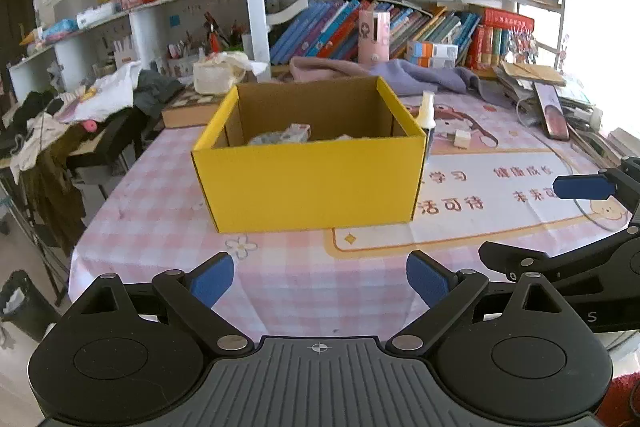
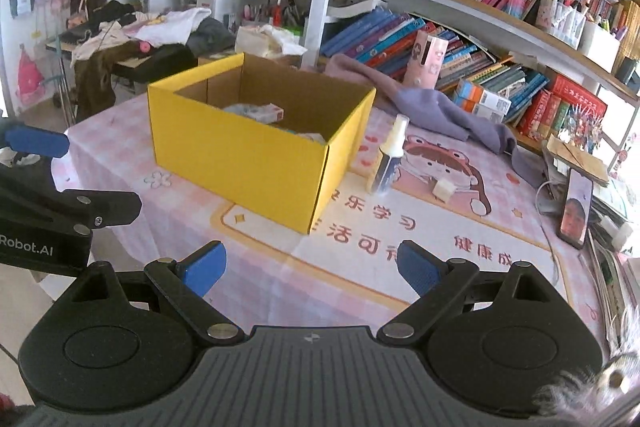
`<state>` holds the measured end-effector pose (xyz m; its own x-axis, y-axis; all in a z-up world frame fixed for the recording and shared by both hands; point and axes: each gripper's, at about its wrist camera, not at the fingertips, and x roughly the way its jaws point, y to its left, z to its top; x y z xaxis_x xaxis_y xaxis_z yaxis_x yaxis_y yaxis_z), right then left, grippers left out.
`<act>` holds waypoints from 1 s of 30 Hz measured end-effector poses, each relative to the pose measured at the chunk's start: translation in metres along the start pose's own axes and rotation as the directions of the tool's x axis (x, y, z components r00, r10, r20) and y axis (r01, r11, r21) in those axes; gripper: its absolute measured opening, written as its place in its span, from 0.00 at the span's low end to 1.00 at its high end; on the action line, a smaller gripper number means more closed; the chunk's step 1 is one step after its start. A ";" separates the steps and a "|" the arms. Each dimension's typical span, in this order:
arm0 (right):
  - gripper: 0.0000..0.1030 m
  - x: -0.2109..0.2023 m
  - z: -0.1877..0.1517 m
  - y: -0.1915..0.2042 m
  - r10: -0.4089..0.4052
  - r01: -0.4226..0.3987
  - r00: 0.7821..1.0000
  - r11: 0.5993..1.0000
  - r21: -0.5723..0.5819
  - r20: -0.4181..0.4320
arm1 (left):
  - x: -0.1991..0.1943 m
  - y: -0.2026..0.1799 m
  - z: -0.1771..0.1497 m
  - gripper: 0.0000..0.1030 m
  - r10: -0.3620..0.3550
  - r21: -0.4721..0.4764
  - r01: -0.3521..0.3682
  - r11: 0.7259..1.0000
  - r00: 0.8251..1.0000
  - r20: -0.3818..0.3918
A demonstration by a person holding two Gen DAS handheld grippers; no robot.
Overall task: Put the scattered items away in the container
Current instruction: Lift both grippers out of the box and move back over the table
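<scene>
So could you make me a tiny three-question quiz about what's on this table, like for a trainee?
1. True or false: the yellow box already has things inside it.
2. Which stands closest to the box: A) the spray bottle, B) the phone, C) the white plug?
3. Fill in: both the left hand-held gripper and the right hand-held gripper are ____ and hold nothing.

Key: 1 true; 2 A; 3 open.
</scene>
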<state>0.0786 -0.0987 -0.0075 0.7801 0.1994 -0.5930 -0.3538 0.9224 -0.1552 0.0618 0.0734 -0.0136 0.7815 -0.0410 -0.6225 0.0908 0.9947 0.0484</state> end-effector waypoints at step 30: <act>0.90 -0.001 -0.032 -0.027 -0.119 0.123 0.981 0.992 0.017 -0.154 | 0.028 -0.046 -0.006 0.93 -0.109 0.067 0.118 0.991 0.985 -0.133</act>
<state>0.0705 -0.1346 -0.0281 0.7277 0.0345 -0.6850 -0.2463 0.9453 -0.2140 0.0756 0.0273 -0.0379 0.6776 -0.1361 -0.7227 0.2236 0.9743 0.0262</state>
